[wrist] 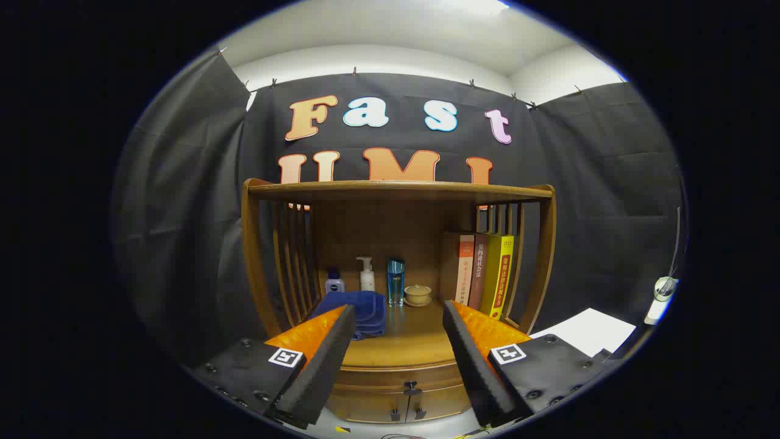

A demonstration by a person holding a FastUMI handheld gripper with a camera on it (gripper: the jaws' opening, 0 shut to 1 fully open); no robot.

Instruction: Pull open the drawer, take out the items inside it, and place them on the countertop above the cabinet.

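**Fingers spread wide, drawer not yet touched**

Both foam-padded fingers (332, 360) of the gripper (399, 366) stand well apart with nothing between them, aimed at the front of a wooden cabinet (396, 353). Low in the gap between them sits the drawer (396, 375), closed, with a small dark knob (412, 386) at its middle; two smaller pulls show just below it on the cabinet doors. Whatever is in the drawer is hidden.

On the countertop (414, 341) above it lie a folded blue cloth (359, 311) near the left finger, and farther back a small dark-capped bottle (334, 282), a white pump bottle (366, 274), a blue bottle (395, 281) and a lidded cup (418, 295). A row of books (484, 274) stands at the far right.

The task looks to be at its very start, the reach for the knob. The knob is small, so fingers closing off-centre could slip past it or catch a door pull below instead. A crooked tug may jam the drawer, and a hard one could rock the cabinet and topple the upright bottles. Free room on the countertop is mostly at the near middle, so items set down carelessly could knock the cup or blue bottle
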